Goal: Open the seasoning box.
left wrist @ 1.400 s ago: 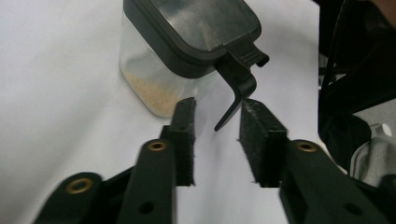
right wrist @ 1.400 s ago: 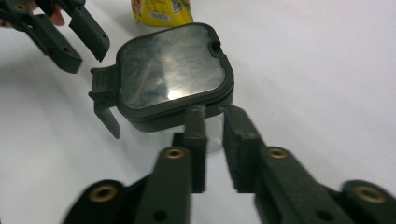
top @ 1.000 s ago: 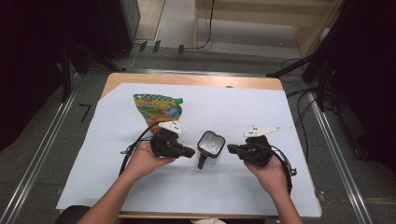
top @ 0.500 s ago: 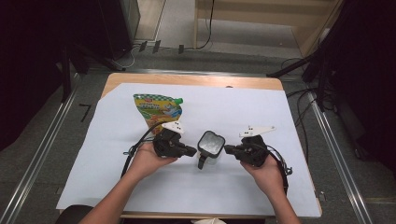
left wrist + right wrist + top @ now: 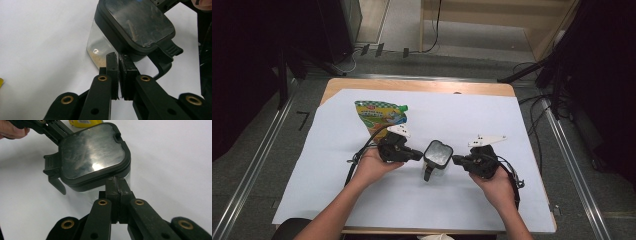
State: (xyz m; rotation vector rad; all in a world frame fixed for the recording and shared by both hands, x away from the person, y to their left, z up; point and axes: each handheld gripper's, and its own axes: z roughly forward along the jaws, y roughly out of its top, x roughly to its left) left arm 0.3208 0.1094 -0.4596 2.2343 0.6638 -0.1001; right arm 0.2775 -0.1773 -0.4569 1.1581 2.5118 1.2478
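Clear jar (image 5: pixel 437 157) with black latch lid (image 5: pixel 93 151), mid-table on white paper (image 5: pixel 532 125): rigid, slick-walled, nearly empty, likely light and prone to skid. Flanked by 2 claws, left gripper (image 5: pixel 118 58) and right gripper (image 5: pixel 117 181), both pinched closed, empty, tips against lid rim. Best hold judged across lid rim or latch tab; snack pouch (image 5: pixel 379 114) far left.

High view: the print on the green-and-yellow pouch (image 5: pixel 379 114) is too small to read, and the left claw (image 5: pixel 418 156) covers its lower corner. The person's forearms are cut off by the bottom edge.

Left claw view: the container (image 5: pixel 120 35) is cropped by the top edge; through its cloudy lid (image 5: pixel 140 21) the contents are unclear. Whether the closed jaws touch its wall cannot be told.

Right claw view: glare on the lid (image 5: pixel 91 152) hides the inside, and the pouch (image 5: pixel 83 122) is cut to 1 yellow sliver.
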